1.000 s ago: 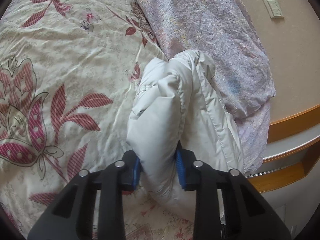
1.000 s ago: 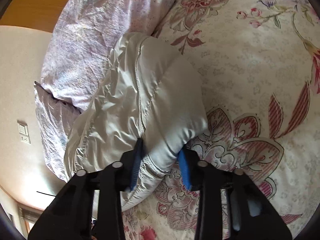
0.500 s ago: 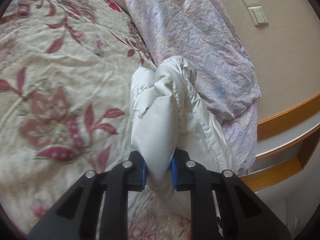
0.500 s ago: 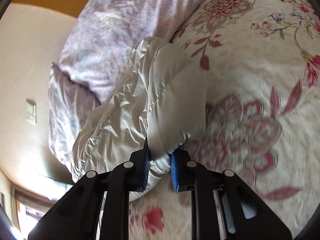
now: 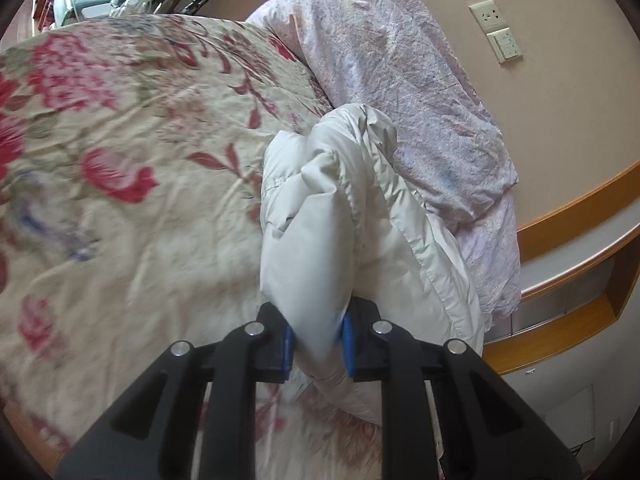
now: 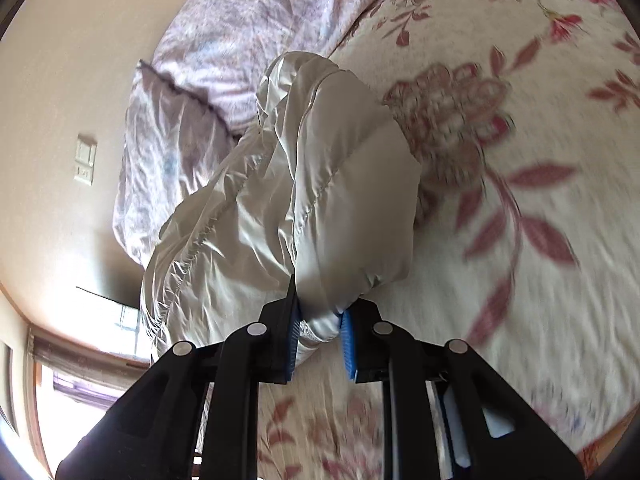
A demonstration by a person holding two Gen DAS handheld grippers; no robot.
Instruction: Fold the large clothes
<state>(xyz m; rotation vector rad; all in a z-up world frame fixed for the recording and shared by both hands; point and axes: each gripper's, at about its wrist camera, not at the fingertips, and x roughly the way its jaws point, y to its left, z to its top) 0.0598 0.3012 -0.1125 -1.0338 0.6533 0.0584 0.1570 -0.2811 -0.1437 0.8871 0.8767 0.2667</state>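
Evidently both claws have taken hold of the same garment, a padded white jacket [image 5: 320, 216] bunched up on the bed [image 5: 132, 184] right against the lilac pillow [image 5: 404, 92], which serves as the landmark. The left claw [image 5: 317, 342] has just been closing, and its blue pads now pinch a thick puffy fold of the jacket, squeezing the padding narrow between them. The right claw [image 6: 319, 338] has likewise just been closing; it clamps a thinner hemmed edge of the jacket [image 6: 320, 200] on the side turned away from the pillow.

Holding two separate spots at once looks meant to carry the bulky jacket clear of the pillow and out over the open floral bedspread [image 6: 520, 160], where there is room to spread it flat before any folding. Most of the jacket hangs forward from the claws toward the pillow, crumpled, so the folding itself seems hardly begun. Slippery fabric could slide out of the right claw's shallower bite.
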